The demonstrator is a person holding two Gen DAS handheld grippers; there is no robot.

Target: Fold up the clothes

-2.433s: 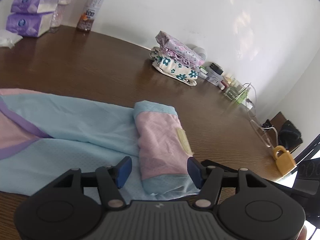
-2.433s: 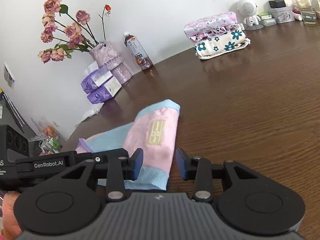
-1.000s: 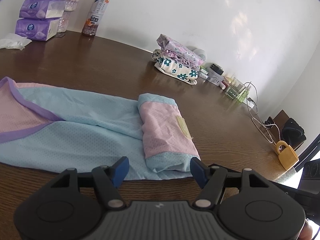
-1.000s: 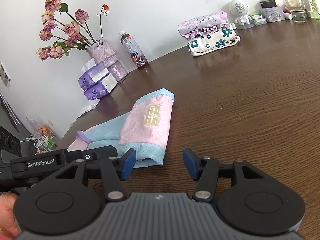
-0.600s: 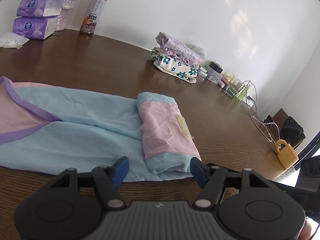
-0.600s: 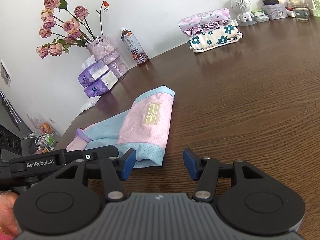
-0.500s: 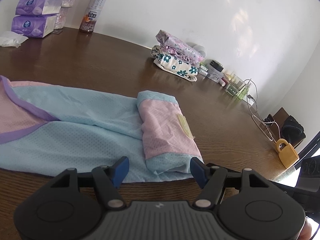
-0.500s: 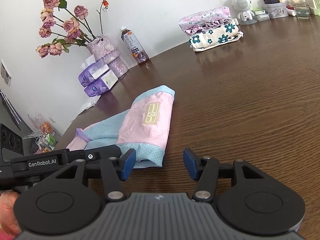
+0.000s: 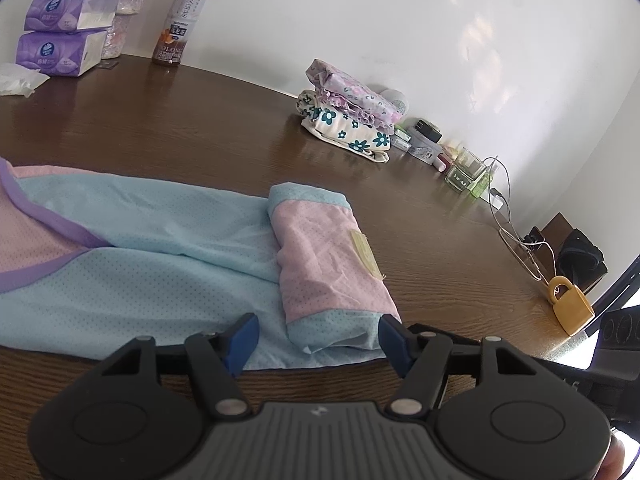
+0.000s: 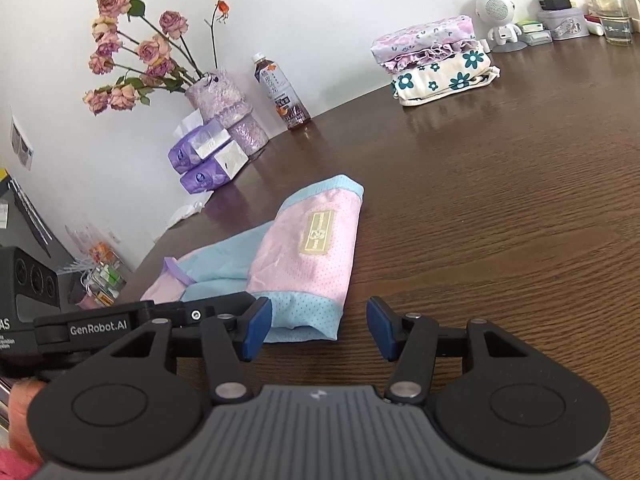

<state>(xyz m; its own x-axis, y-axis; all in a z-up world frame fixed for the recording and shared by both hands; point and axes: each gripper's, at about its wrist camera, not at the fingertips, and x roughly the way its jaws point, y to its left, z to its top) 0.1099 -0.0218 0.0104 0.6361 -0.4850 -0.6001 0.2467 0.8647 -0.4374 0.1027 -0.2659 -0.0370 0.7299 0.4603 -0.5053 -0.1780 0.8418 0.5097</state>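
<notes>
A light-blue and pink mesh garment [image 9: 152,248] [image 10: 224,264] lies flat on the brown wooden table [image 9: 200,128]. Its right end is folded over into a pink panel [image 9: 328,264] [image 10: 316,248] with a yellowish label and blue trim. My left gripper [image 9: 318,338] hovers open just in front of the fold's near edge, nothing between its blue pads. My right gripper [image 10: 318,326] is open too, at the fold's near right corner, empty. The garment's left part, pink with a purple band [image 9: 36,216], runs out of the left wrist view.
A stack of folded floral clothes [image 9: 348,120] [image 10: 436,60] sits by the wall. Tissue packs [image 9: 60,36] [image 10: 208,156], a drink bottle [image 9: 180,20] [image 10: 284,96] and a vase of roses [image 10: 216,100] stand at the back. Small items, a glass and cables [image 9: 508,216] crowd the right edge.
Both grippers have backed off the fold and stand open wider than 2.4 s ago, when they flanked the folded end. Since one second ago almost nothing has shifted.
</notes>
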